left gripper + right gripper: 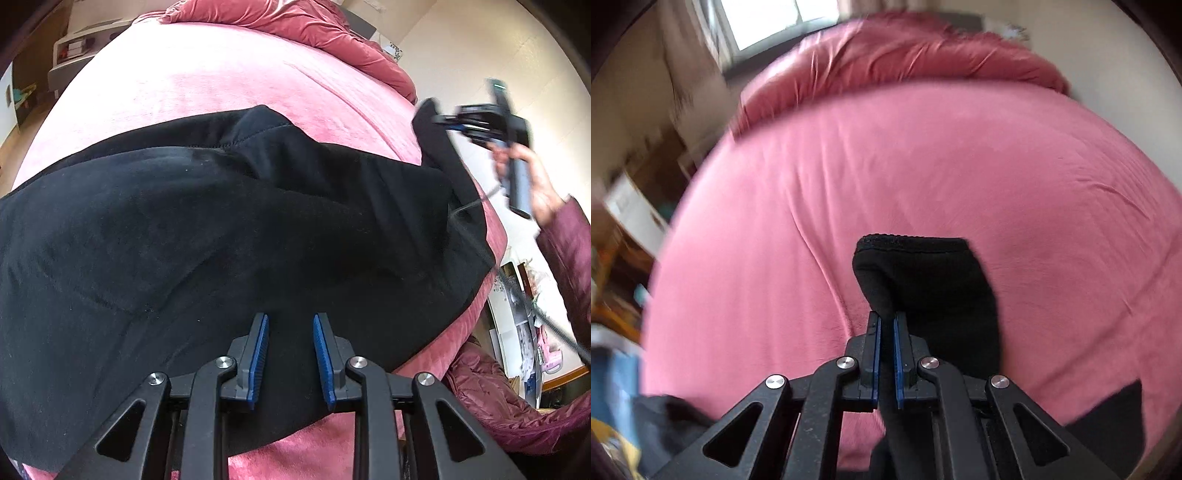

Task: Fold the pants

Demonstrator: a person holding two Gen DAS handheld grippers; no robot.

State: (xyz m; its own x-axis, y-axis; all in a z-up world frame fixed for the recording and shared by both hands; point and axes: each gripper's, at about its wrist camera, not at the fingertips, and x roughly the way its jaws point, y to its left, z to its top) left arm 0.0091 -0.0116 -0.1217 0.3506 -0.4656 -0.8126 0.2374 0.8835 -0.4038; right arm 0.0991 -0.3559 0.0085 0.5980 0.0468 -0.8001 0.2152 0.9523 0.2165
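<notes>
The right tool (887, 321) is pinching the black pants' (221, 236) hem above the pink bed (221, 85); the left tool (290, 325) (jaws parted, empty) is hovering over them.

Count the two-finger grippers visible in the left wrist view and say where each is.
2. The left gripper sits open at the bottom, over the black fabric pants. The right gripper is at the right edge, lifting a pants end; its jaws look blurred.
</notes>
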